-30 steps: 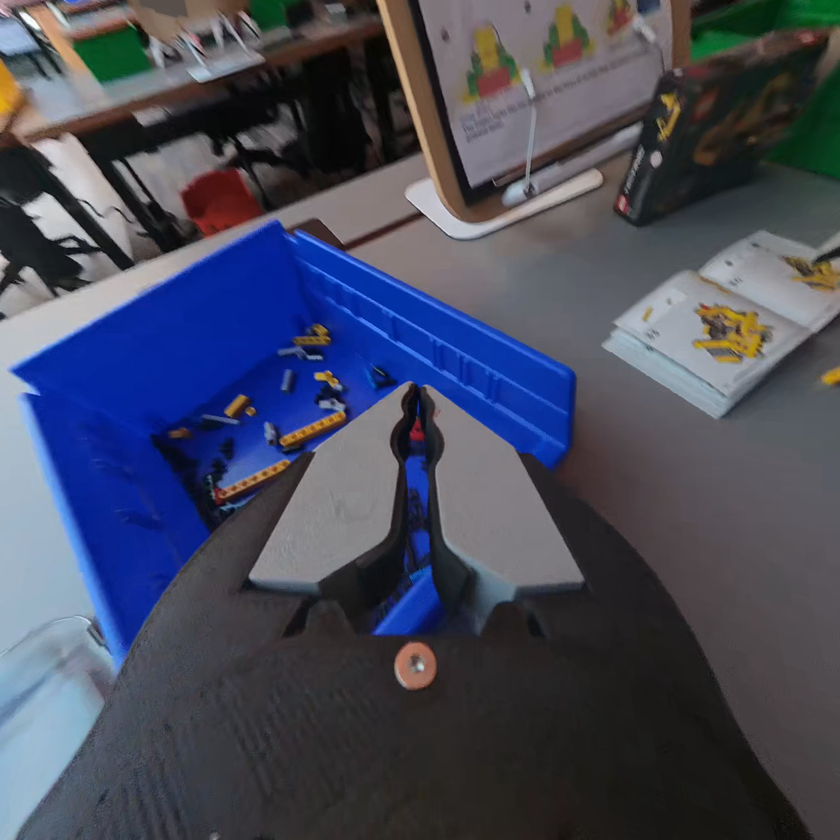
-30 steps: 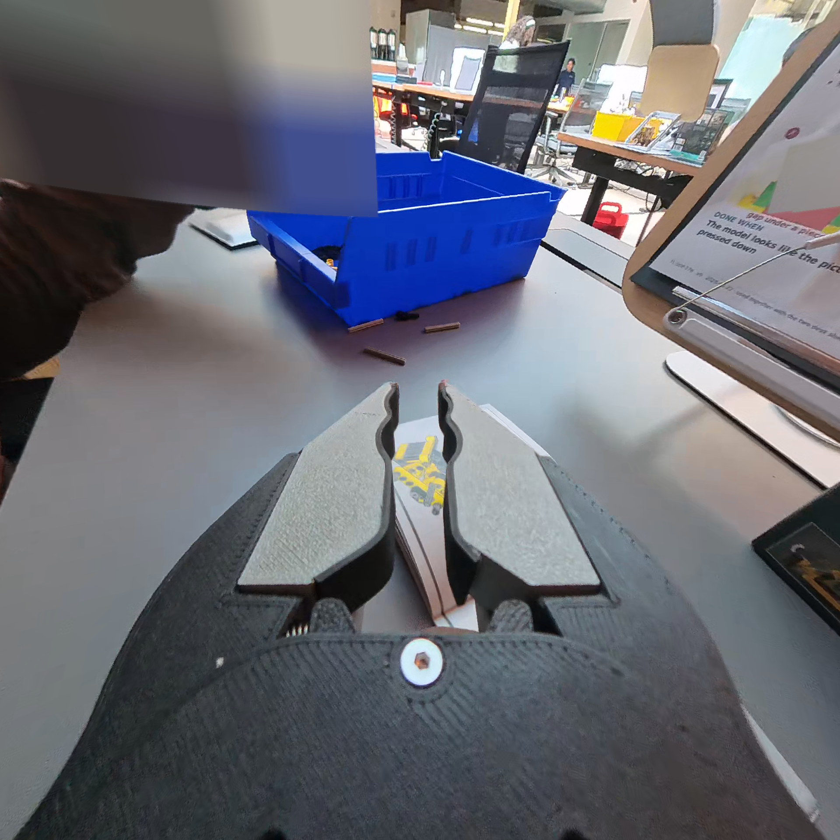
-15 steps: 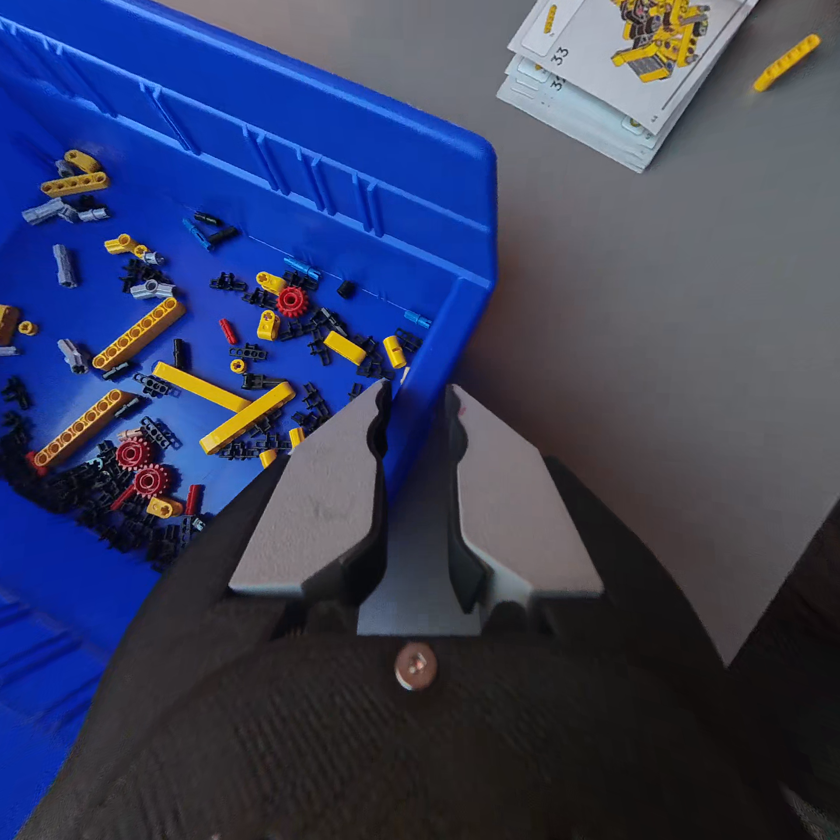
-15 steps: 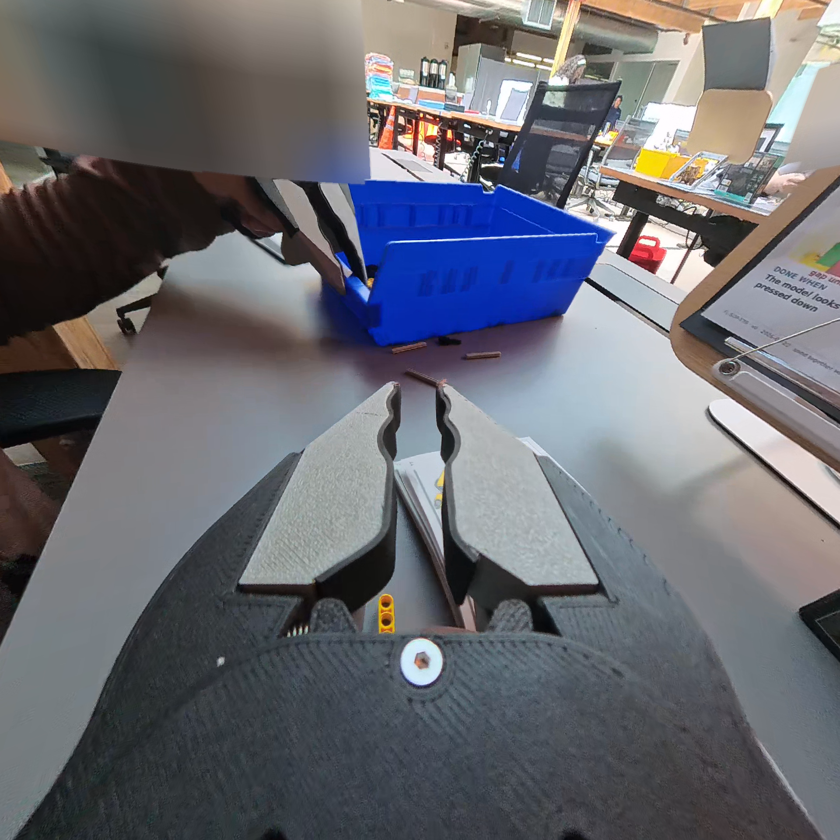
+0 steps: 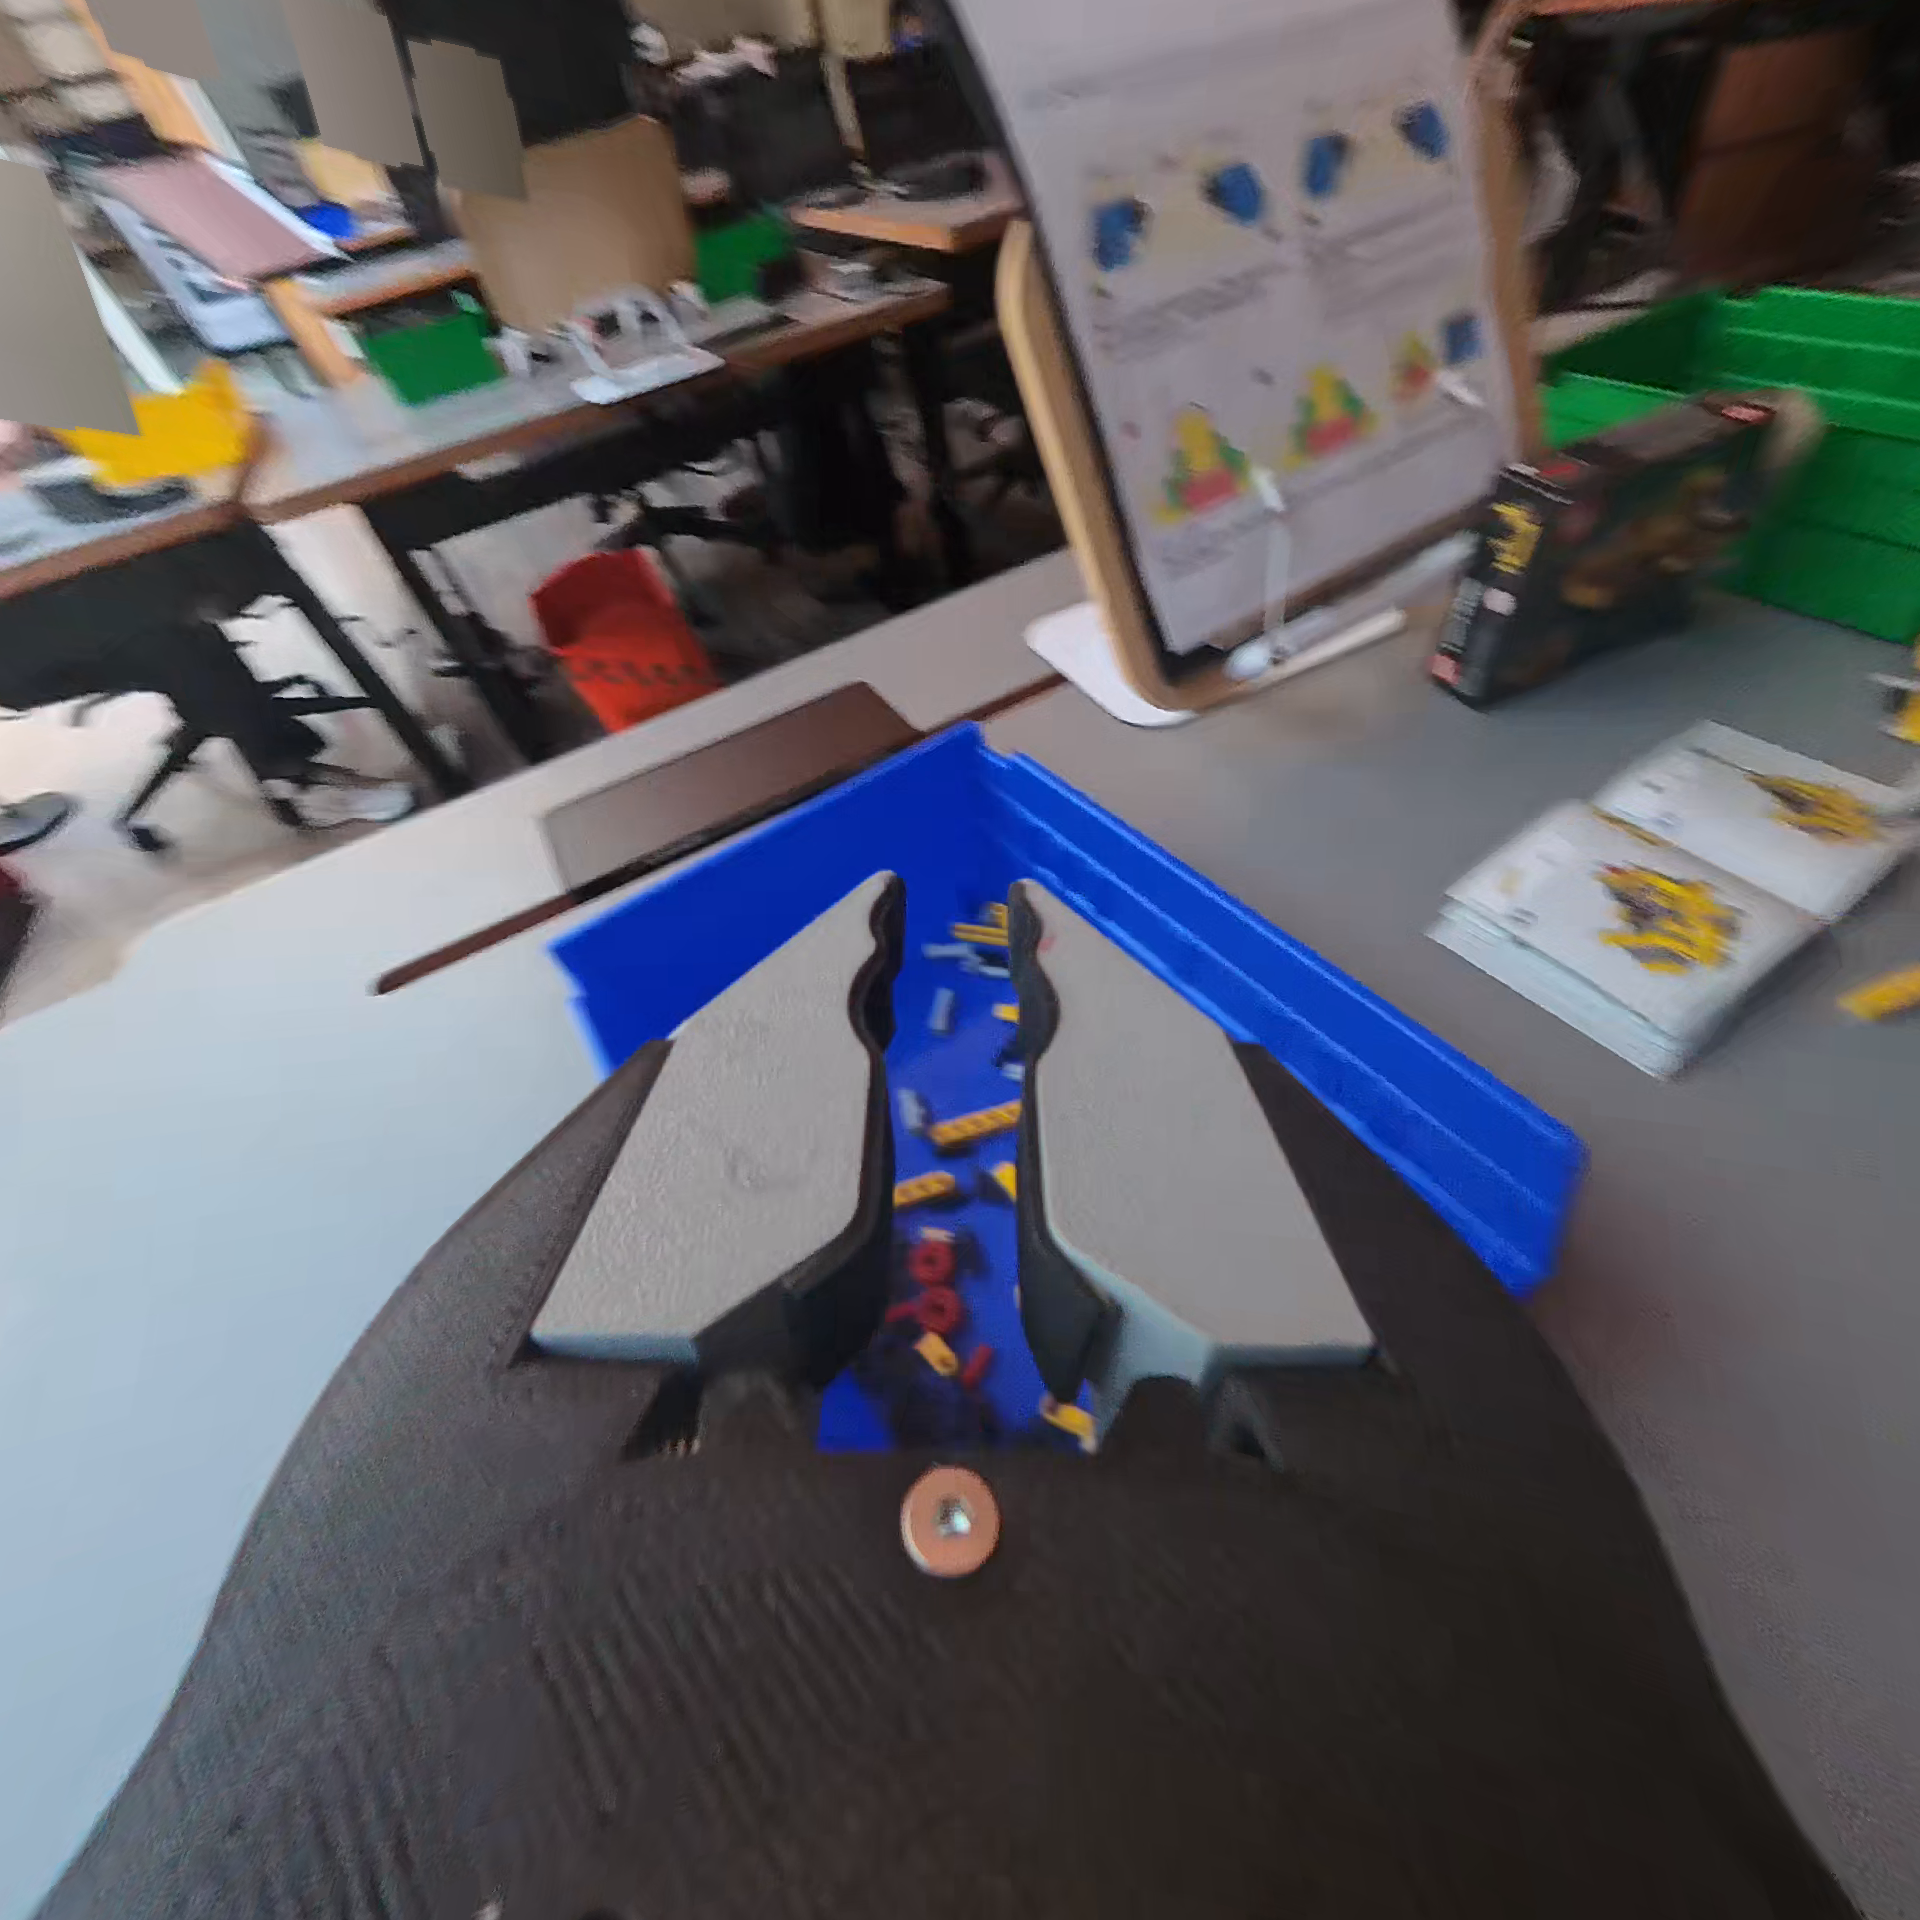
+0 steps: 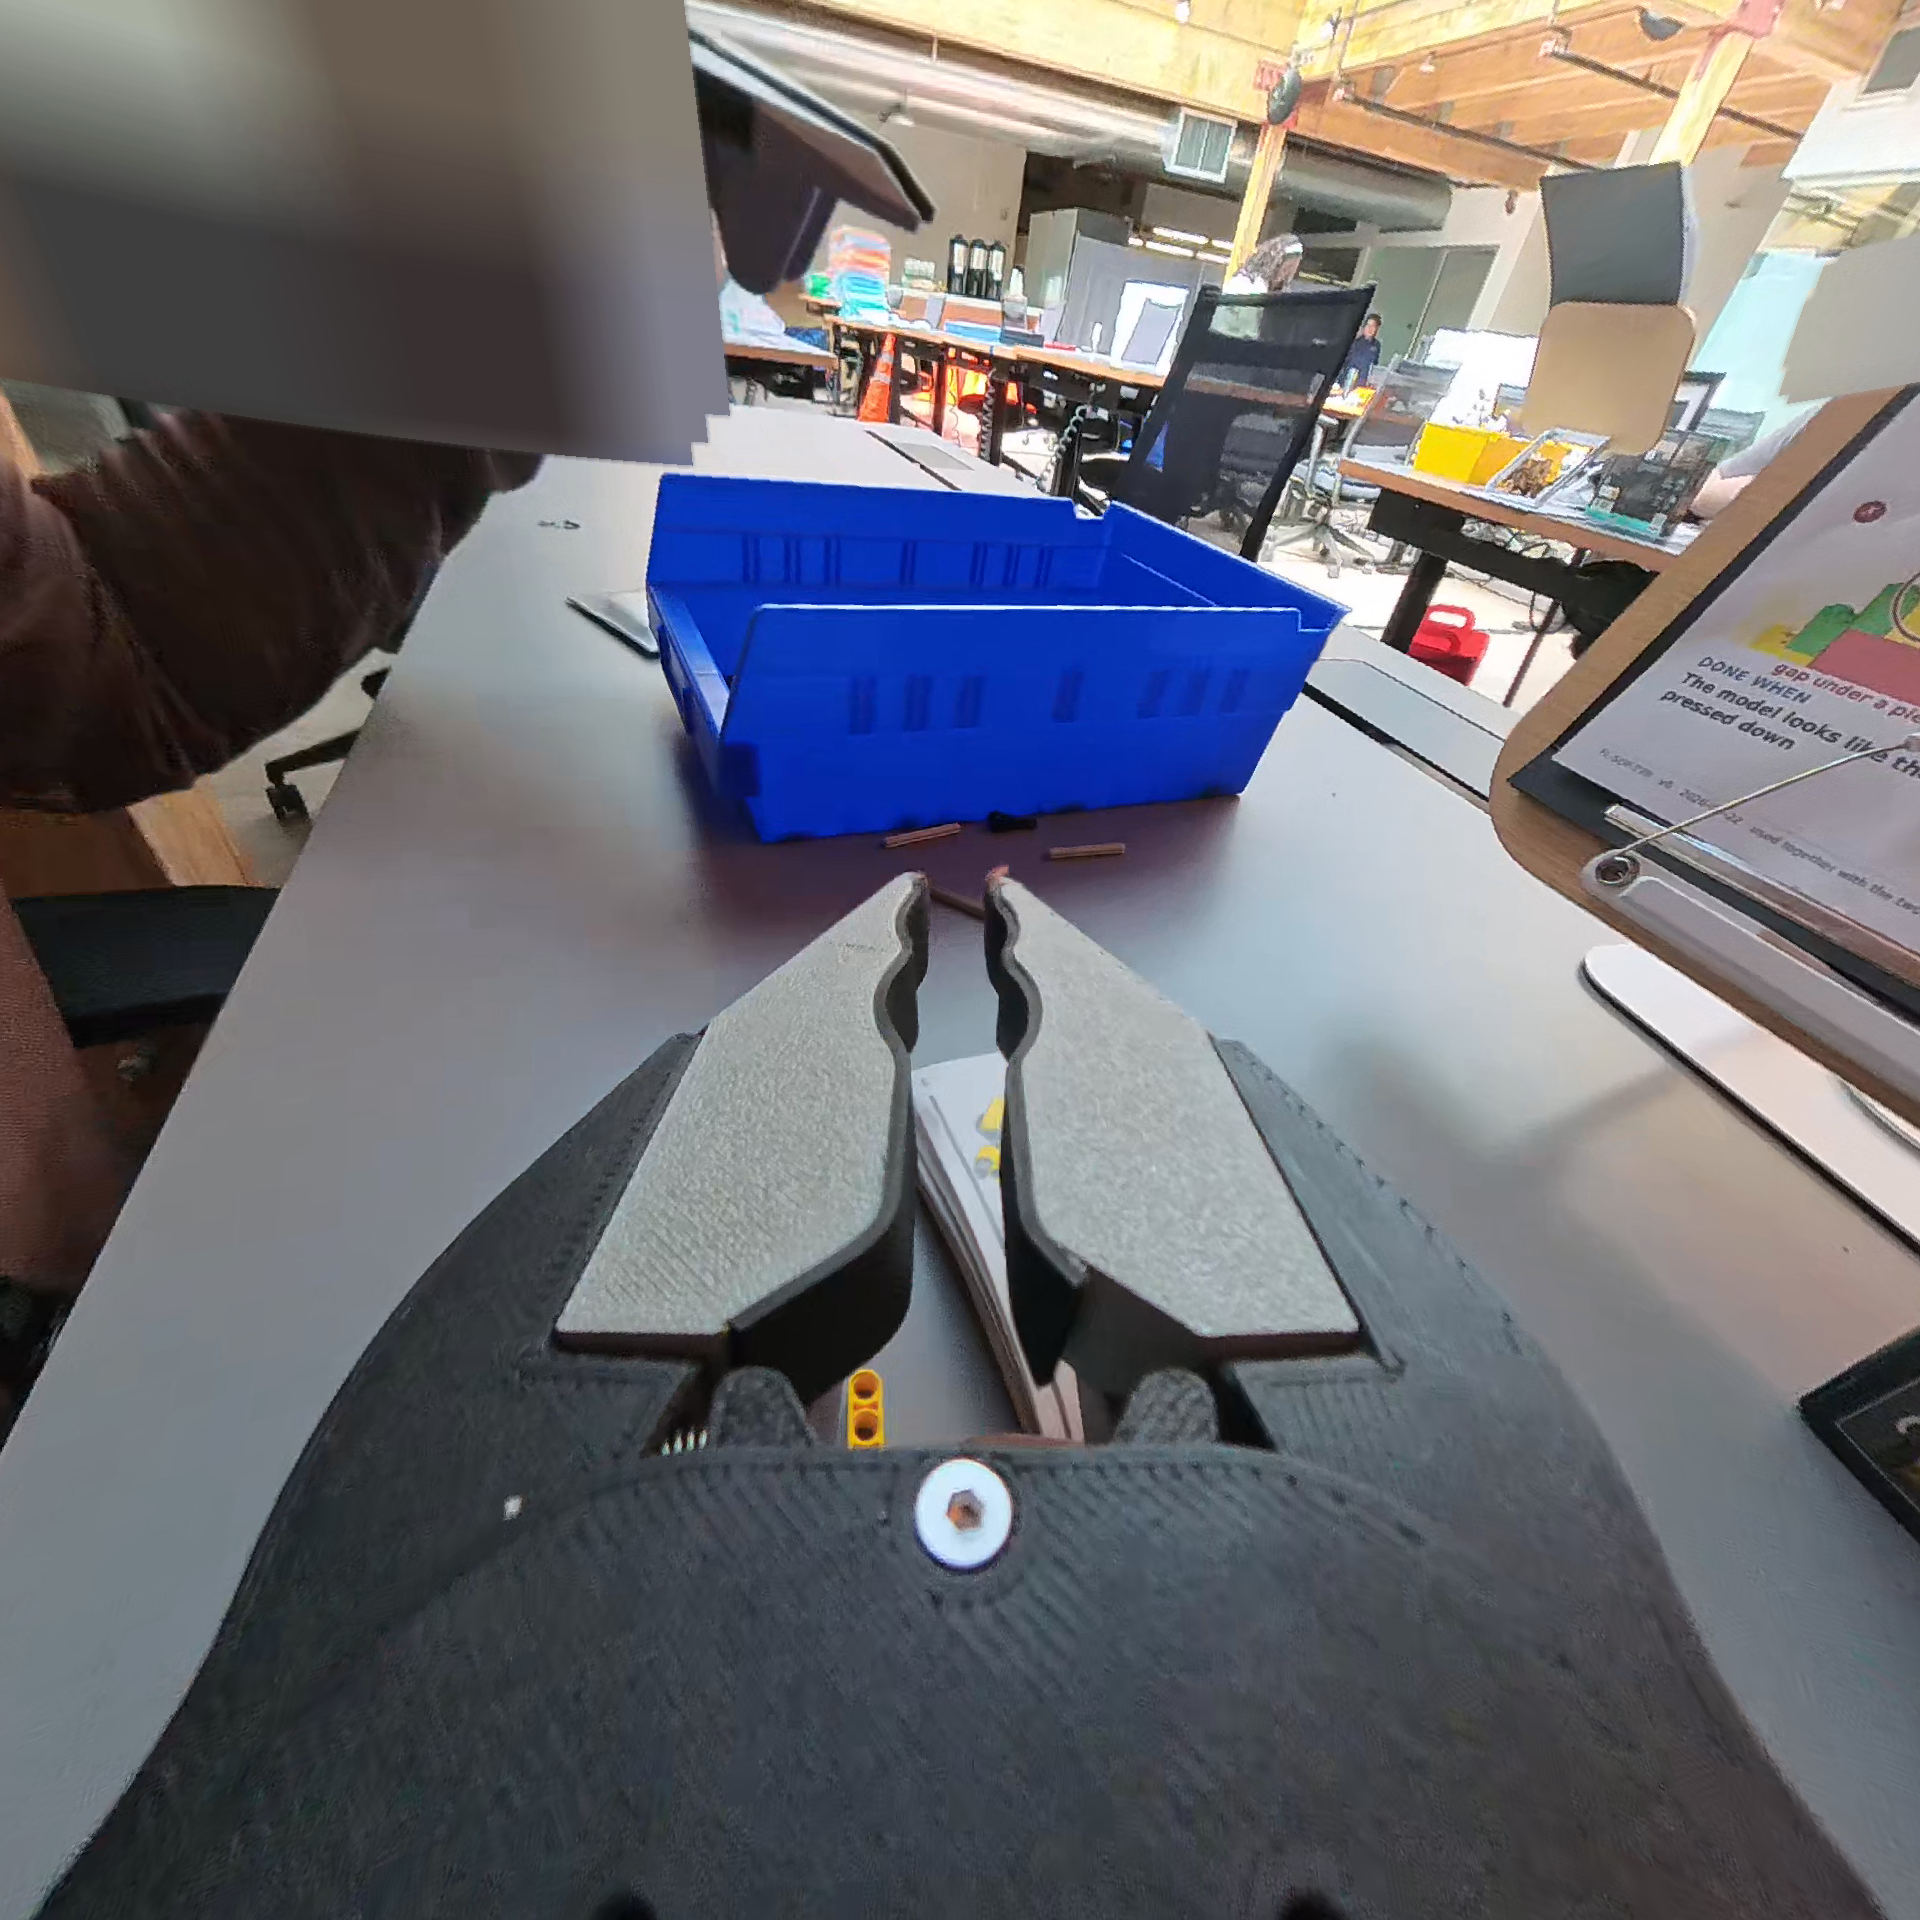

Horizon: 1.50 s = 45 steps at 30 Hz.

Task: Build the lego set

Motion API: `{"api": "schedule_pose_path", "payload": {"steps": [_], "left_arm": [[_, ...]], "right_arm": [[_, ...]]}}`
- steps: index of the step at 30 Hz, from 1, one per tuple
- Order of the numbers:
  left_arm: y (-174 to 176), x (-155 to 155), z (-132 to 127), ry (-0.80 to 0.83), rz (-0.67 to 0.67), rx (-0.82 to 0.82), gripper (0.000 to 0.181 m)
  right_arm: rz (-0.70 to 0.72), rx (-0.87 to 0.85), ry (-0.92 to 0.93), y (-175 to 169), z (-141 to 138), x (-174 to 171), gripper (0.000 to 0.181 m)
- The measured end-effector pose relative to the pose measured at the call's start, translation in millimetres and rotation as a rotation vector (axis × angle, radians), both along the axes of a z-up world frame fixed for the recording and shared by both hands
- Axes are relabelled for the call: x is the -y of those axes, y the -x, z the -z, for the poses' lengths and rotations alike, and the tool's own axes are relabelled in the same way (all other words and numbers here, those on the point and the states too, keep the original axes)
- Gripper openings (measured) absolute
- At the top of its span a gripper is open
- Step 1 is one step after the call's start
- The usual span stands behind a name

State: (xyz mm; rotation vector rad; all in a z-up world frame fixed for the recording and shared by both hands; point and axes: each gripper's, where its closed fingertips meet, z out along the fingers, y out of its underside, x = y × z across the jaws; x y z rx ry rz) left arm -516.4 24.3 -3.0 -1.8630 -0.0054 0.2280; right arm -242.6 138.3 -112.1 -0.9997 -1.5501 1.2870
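A blue bin (image 5: pixel 1299 1039) holds several loose yellow, red, grey and black lego pieces (image 5: pixel 971 1122). My left gripper (image 5: pixel 951 894) is open and empty, raised over the bin's inside. My right gripper (image 6: pixel 954 894) is narrowly open and empty, low over the grey table and pointing at the bin (image 6: pixel 987 707). The open instruction booklet (image 6: pixel 961 1143) lies under its fingers, with a small yellow piece (image 6: pixel 864 1408) beside it. The booklet also shows in the left wrist view (image 5: pixel 1662 914), right of the bin. The view is blurred.
Brown pins (image 6: pixel 920 834) and a black pin (image 6: pixel 1010 823) lie on the table before the bin. A yellow beam (image 5: pixel 1881 997) lies by the booklet. A display on a stand (image 5: pixel 1247 343) and the lego box (image 5: pixel 1590 551) stand behind. A person's sleeve (image 6: pixel 208 603) is at the left. One gripper's finger ends stand about 30 cm off the other's.
My left gripper dropped to straddle the bin's corner wall, then rose and tilted back up over the bin with its jaws wider. The right gripper drew back slightly.
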Motion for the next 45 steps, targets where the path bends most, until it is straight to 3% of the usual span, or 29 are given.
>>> {"api": "schedule_pose_path", "payload": {"steps": [2, 6, 9, 11, 14, 29, 40, 45], "left_arm": [[46, -4, -9, -0.056, -0.124, -0.017, 0.022], [99, 5, 0, -0.212, -0.152, 0.062, 0.007], [111, 13, 16, -0.232, -0.121, 0.127, 0.013], [127, 17, 21, -0.236, -0.211, 0.092, 0.010], [123, 13, 25, -0.246, -0.181, 0.187, 0.012], [134, 0, 56, -0.144, -0.248, 0.135, 0.007], [131, -6, 65, -0.103, -0.237, 0.111, 0.004], [129, -10, 71, -0.073, -0.234, 0.097, 0.001]], "right_arm": [[0.025, -0.003, 0.015, 1, 0, -7, 0.007], [0.087, -0.013, 0.041, 3, -1, -23, 0.008], [0.101, -0.023, 0.031, 5, -3, -26, 0.009], [0.094, -0.020, 0.025, 7, -2, -24, 0.010], [0.074, 0.000, 0.027, 12, 1, -20, 0.011], [0.019, 0.038, -0.028, 11, 7, -1, 0.010], [0.136, -0.086, -0.081, -4, -20, -19, 0.011], [0.129, -0.054, -0.086, -2, -12, -20, 0.011]]}}
